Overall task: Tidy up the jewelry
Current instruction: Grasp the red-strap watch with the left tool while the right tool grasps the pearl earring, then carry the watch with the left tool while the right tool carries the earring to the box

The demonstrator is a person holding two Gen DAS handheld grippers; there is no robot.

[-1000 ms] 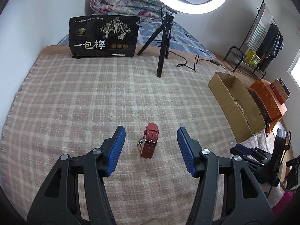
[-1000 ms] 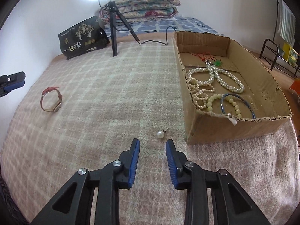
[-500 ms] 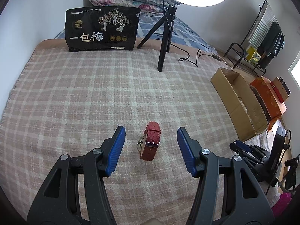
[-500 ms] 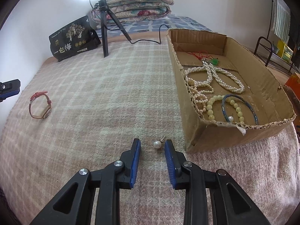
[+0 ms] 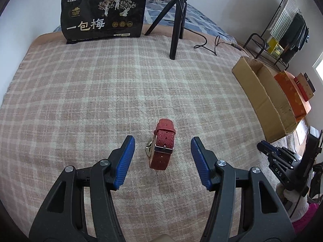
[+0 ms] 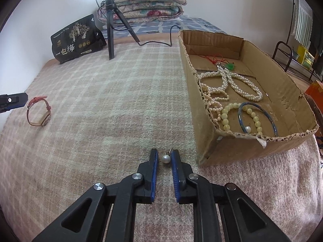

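Observation:
A red-strapped watch (image 5: pixel 163 145) lies on its side on the plaid blanket, between the wide-open blue pads of my left gripper (image 5: pixel 162 140), which touch nothing. In the right wrist view the same watch (image 6: pixel 38 111) sits far left beside the left gripper's tip (image 6: pixel 12 100). A pearl earring (image 6: pixel 166 158) lies on the blanket between the tips of my right gripper (image 6: pixel 164 157). Its jaws are closing, with thin gaps still beside the pearl. The cardboard box (image 6: pixel 252 149) to the right holds pearl necklaces (image 6: pixel 228 80), a bead bracelet (image 6: pixel 226 119) and a blue bangle (image 6: pixel 272 121).
A black snack bag (image 5: pixel 103 16) and a ring-light tripod (image 5: pixel 175 26) with its cable stand at the blanket's far edge, folded quilts (image 6: pixel 145 6) behind them. An orange box (image 5: pixel 290 92) and a metal rack (image 5: pixel 282 30) are past the cardboard box (image 5: pixel 262 100).
My left gripper sank closer to the watch, still wide. My right gripper slid forward until the pearl earring lay between its tips, and its jaws narrowed around it.

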